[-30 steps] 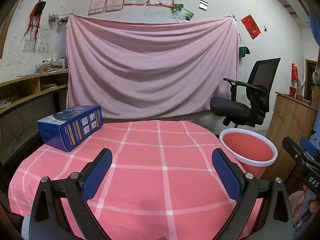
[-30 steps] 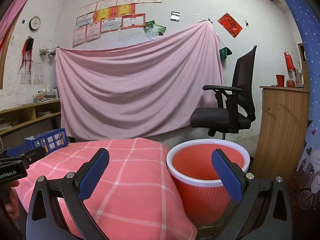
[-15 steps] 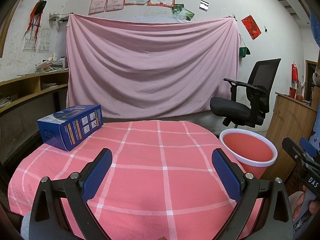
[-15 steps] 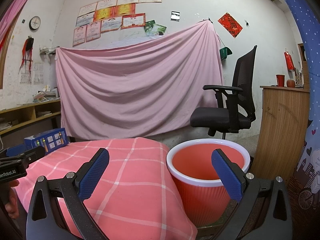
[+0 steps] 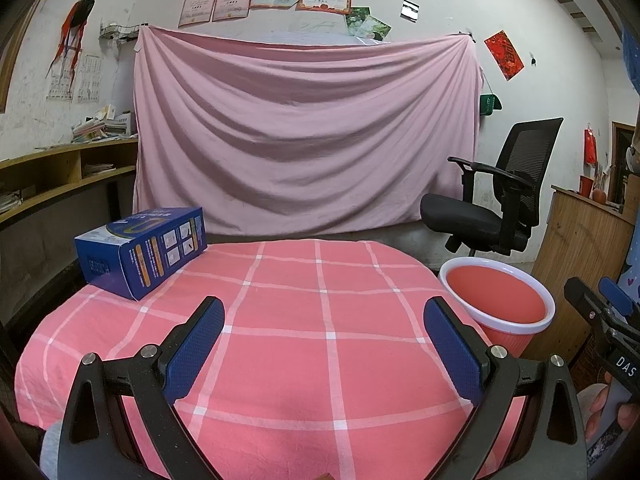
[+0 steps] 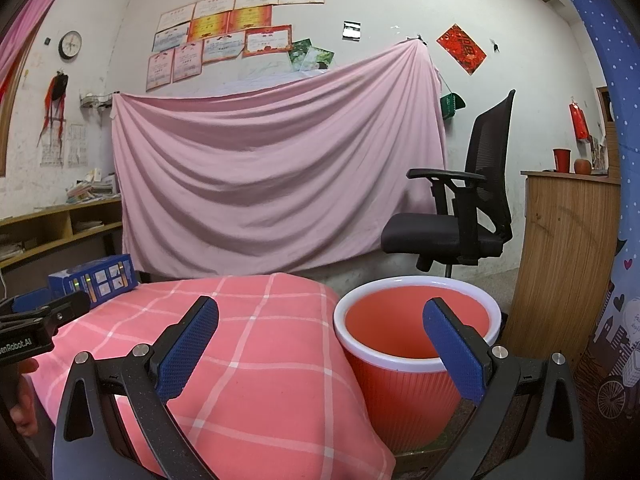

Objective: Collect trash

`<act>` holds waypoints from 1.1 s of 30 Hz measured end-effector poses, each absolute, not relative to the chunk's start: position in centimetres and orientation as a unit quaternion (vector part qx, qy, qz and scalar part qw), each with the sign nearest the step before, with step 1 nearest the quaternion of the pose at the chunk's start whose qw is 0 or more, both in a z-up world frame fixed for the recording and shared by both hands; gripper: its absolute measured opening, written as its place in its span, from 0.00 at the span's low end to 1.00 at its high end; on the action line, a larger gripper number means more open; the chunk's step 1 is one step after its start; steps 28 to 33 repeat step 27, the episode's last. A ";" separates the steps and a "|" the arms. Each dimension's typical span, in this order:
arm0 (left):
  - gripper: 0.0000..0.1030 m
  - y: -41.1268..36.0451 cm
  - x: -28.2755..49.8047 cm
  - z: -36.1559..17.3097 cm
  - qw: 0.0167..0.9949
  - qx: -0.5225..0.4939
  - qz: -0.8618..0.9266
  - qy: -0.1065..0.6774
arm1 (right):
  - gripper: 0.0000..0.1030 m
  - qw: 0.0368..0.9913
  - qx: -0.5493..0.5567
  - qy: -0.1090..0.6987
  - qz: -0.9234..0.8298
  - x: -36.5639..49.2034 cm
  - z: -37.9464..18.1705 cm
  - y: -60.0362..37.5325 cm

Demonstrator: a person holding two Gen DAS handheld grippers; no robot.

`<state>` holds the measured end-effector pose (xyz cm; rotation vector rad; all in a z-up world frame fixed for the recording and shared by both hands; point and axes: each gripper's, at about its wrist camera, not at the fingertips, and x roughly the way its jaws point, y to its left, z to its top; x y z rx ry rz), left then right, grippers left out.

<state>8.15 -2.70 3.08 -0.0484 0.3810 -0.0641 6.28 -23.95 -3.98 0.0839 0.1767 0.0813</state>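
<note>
A blue cardboard box (image 5: 140, 250) lies on the far left of the round table with the pink checked cloth (image 5: 320, 312); it also shows in the right wrist view (image 6: 94, 280). A red bin with a white rim (image 5: 498, 304) stands on the floor at the table's right; in the right wrist view the bin (image 6: 412, 344) is close ahead. My left gripper (image 5: 323, 334) is open and empty over the near table. My right gripper (image 6: 320, 334) is open and empty, between table edge and bin.
A black office chair (image 5: 496, 200) stands behind the bin. A wooden counter (image 6: 568, 264) is on the right. A pink sheet (image 5: 304, 136) hangs on the back wall. Wooden shelves (image 5: 60, 176) run along the left.
</note>
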 end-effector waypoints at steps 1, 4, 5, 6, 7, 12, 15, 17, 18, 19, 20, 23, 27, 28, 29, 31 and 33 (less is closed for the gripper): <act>0.95 -2.7 8.1 3.1 0.981 -0.024 -0.032 0.189 | 1.00 0.994 0.042 0.088 0.041 6.3 -4.0 -23.9; 0.95 -2.7 8.2 3.1 0.981 -0.024 -0.032 0.190 | 1.00 0.994 0.042 0.088 0.040 6.3 -4.0 -23.9; 0.95 -2.7 8.1 3.1 0.981 -0.024 -0.033 0.190 | 1.00 0.994 0.042 0.088 0.040 6.3 -4.0 -23.9; 0.95 -2.7 8.2 3.1 0.981 -0.024 -0.032 0.190 | 1.00 0.994 0.042 0.088 0.041 6.3 -4.0 -23.9; 0.95 -2.8 8.1 3.1 0.981 -0.024 -0.032 0.190 | 1.00 0.994 0.042 0.088 0.041 6.3 -3.9 -23.9; 0.95 -2.7 7.9 3.1 0.983 -0.025 -0.022 0.182 | 1.00 0.994 0.042 0.089 0.041 6.2 -3.9 -23.9; 0.95 -2.9 7.8 3.1 0.984 -0.018 -0.013 0.176 | 1.00 0.994 0.042 0.089 0.040 6.3 -3.9 -23.9; 0.95 -3.0 7.9 3.0 0.984 -0.017 -0.016 0.178 | 1.00 0.994 0.042 0.089 0.041 6.2 -3.9 -23.9; 0.95 -3.1 8.0 2.9 0.984 -0.017 -0.017 0.179 | 1.00 0.994 0.042 0.089 0.041 6.2 -3.9 -23.8; 0.95 -3.3 8.0 2.8 0.983 -0.015 -0.017 0.180 | 1.00 0.994 0.041 0.089 0.041 6.2 -3.9 -23.8; 0.95 -3.4 8.0 2.7 0.984 -0.012 -0.017 0.179 | 1.00 0.994 0.041 0.089 0.041 6.1 -4.1 -23.8; 0.95 -3.6 8.0 2.7 0.984 -0.009 -0.015 0.176 | 1.00 0.994 0.042 0.090 0.041 6.0 -4.2 -23.7; 0.95 -3.4 8.2 2.5 0.984 -0.011 -0.015 0.179 | 1.00 0.994 0.042 0.092 0.042 5.9 -4.3 -23.6; 0.95 -3.4 8.2 2.5 0.984 -0.011 -0.015 0.179 | 1.00 0.994 0.042 0.092 0.042 5.9 -4.3 -23.6; 0.95 -3.4 8.2 2.5 0.984 -0.011 -0.015 0.179 | 1.00 0.994 0.042 0.092 0.042 5.9 -4.3 -23.6; 0.95 -3.4 8.2 2.5 0.984 -0.011 -0.015 0.179 | 1.00 0.994 0.042 0.092 0.042 5.9 -4.3 -23.6; 0.95 -3.4 8.2 2.5 0.984 -0.011 -0.015 0.179 | 1.00 0.994 0.042 0.092 0.042 5.9 -4.3 -23.6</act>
